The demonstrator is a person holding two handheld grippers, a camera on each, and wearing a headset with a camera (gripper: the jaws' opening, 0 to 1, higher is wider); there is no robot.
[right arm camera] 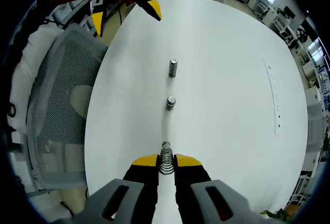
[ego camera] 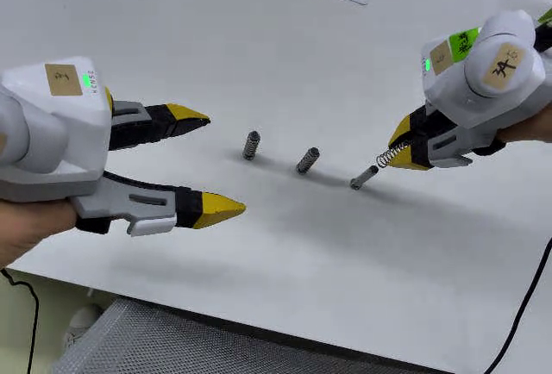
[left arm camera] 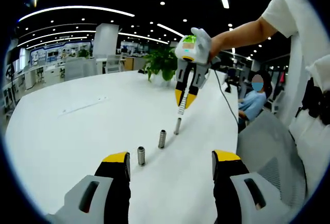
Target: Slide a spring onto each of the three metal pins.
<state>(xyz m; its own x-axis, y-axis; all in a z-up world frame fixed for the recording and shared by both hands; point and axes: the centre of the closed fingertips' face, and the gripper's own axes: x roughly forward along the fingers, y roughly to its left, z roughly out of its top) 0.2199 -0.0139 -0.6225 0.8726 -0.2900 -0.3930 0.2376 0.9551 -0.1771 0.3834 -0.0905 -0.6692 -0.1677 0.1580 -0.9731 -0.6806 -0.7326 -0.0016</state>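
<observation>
Spring (ego camera: 390, 156) poised over the last bare pin on a white table (ego camera: 259, 38), with the other two pins already sleeved.

From the left: the left gripper (ego camera: 225, 165) hovers with its jaws wide apart, holding nothing. Next stand the first pin (ego camera: 251, 145) and the second pin (ego camera: 308, 160), each wrapped in coils. Then comes the third pin (ego camera: 364, 177), bare, standing upright in the left gripper view. Just above its top is the spring, pinched at its upper end between the yellow tips of the right gripper (ego camera: 402, 155). The spring's long axis runs almost in line with the pin, and its free end points down at the pin's top, seemingly touching it. To seat it well, I judge the coil's mouth should be centred on the pin, kept parallel and lowered gently, since a tilt could buckle the soft coil.
</observation>
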